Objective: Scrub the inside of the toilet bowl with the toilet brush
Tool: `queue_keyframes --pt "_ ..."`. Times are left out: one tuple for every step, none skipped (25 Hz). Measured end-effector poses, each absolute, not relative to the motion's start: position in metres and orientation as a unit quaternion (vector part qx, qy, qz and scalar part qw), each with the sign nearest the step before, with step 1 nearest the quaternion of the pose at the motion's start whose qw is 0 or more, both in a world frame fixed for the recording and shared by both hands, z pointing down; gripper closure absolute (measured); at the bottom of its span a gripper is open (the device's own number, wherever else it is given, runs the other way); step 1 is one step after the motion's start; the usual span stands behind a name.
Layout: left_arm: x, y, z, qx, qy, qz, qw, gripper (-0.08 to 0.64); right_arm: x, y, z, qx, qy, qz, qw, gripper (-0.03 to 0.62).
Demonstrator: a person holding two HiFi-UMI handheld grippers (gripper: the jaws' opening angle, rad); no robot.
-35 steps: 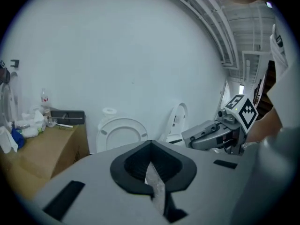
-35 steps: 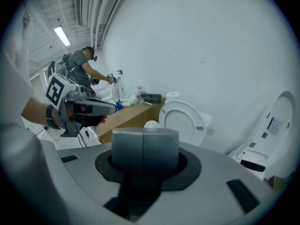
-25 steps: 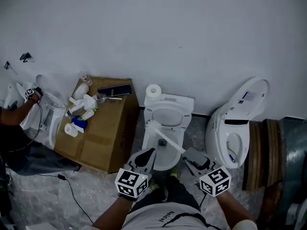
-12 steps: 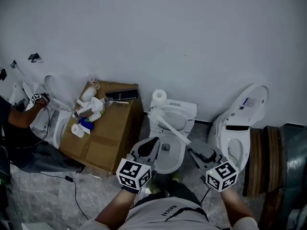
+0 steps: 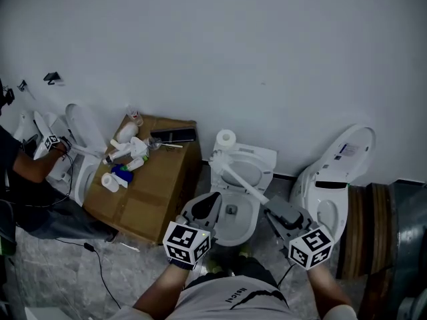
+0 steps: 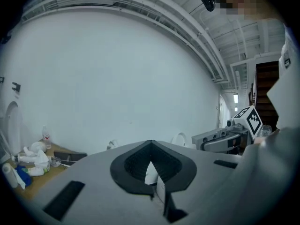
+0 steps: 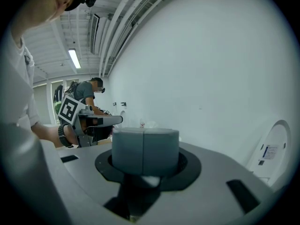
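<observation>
A white toilet (image 5: 248, 224) stands below me with its seat down over the open bowl. My right gripper (image 5: 269, 205) is shut on the lower end of the white toilet brush (image 5: 239, 179). The handle slants up and left, and the brush head hangs over the rear left of the seat, by the tank. In the right gripper view the grey pads (image 7: 126, 149) are pressed together, with a bit of white handle under them. My left gripper (image 5: 211, 201) hovers over the bowl's left front, shut on nothing; its tips (image 6: 151, 144) meet.
A cardboard box (image 5: 155, 187) with bottles and paper rolls sits left of the toilet. A toilet paper roll (image 5: 225, 139) is on the tank. A second toilet (image 5: 328, 187) with a raised lid stands right, beside stacked discs (image 5: 373, 209). Another person (image 5: 27, 169) works far left.
The brush head has moved from the left side of the seat opening towards the rear left rim. The head view has drifted, so everything sits a little lower. Both grippers keep their states.
</observation>
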State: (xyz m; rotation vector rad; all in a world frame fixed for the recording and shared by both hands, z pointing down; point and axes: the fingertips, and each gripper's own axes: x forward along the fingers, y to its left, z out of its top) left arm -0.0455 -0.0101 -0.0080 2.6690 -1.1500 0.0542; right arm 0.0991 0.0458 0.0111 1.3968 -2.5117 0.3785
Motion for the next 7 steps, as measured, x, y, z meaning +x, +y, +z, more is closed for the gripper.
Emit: queue_keyframes --pt "-0.0467 -0.011 -0.0079 0.911 -0.394 0.018 0.118 0.554 0.098 0.0453 0.0113 0.478 -0.861 0.13 0.121 0.436" --pt "-0.0474 -0.0121 -0.0083 0.911 -0.395 0.018 0.118 0.554 0.097 0.0444 0.0111 0.477 -0.861 0.131 0.12 0.436" --pt "-0.0478 -0.013 -0.0089 0.911 -0.395 0.017 0.117 0.554 0.0959 0.0433 0.0107 0.476 -0.861 0.132 0.12 0.436" --pt "-0.048 -0.0136 -0.0094 0.911 -0.395 0.017 0.117 0.554 0.0947 0.0425 0.0103 0.475 -0.862 0.132 0.119 0.436" --pt "-0.0483 -0.0138 -0.0095 0.911 -0.395 0.017 0.118 0.554 0.0934 0.042 0.0098 0.474 -0.863 0.132 0.119 0.436" --pt "-0.0487 -0.0136 -0.0095 0.911 -0.396 0.017 0.118 0.554 0.0921 0.0416 0.0095 0.472 -0.863 0.133 0.119 0.436" --pt "-0.0491 -0.0133 -0.0093 0.91 -0.396 0.017 0.119 0.554 0.0907 0.0413 0.0091 0.471 -0.864 0.133 0.119 0.436"
